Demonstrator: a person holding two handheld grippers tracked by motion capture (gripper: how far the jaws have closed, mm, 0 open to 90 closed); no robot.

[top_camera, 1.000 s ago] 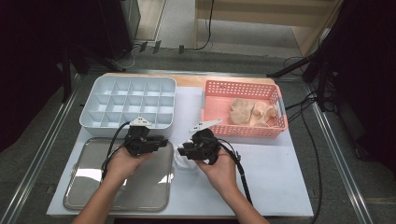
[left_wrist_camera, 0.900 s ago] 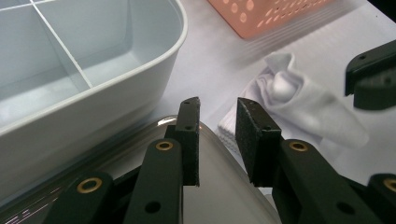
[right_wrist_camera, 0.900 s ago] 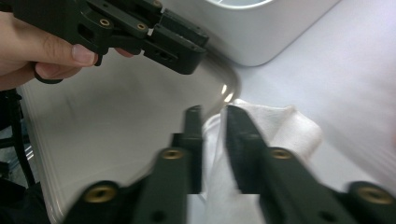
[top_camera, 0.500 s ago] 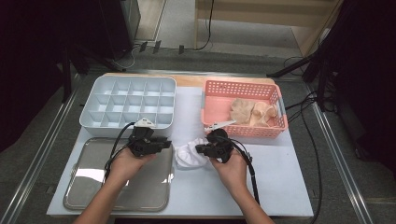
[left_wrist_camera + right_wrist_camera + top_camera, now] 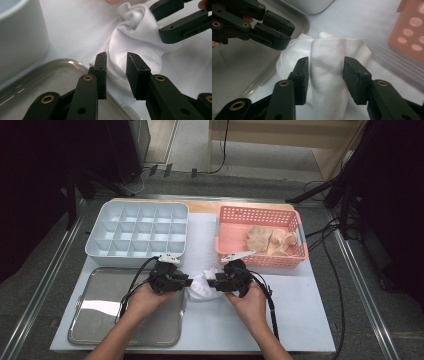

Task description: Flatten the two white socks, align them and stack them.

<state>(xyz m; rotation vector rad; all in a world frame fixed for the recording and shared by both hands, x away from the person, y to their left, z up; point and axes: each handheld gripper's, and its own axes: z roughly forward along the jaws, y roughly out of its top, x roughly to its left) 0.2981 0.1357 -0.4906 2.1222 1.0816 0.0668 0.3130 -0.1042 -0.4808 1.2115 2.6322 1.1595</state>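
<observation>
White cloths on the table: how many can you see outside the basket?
1: a crumpled white cloth lies between the two grippers, beside the steel tray. Folds could hide a second piece.

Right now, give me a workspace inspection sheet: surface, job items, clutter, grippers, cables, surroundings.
Surface: white table, flat, bare toward the person's right.
Job's things: white cloth bunched on the table between the grippers, one edge by the rim of the metal tray.
Clutter: white compartment tray with its cells bare; pink basket holding beige items.
Grippers: left gripper jaws open, cloth edge beyond them; right gripper jaws have just been opening, a fold of cloth stands between them, pads not pressing.
Cables: a black cable trails from each gripper along the forearm.
Surroundings: dark stands and floor cables behind the table.
</observation>
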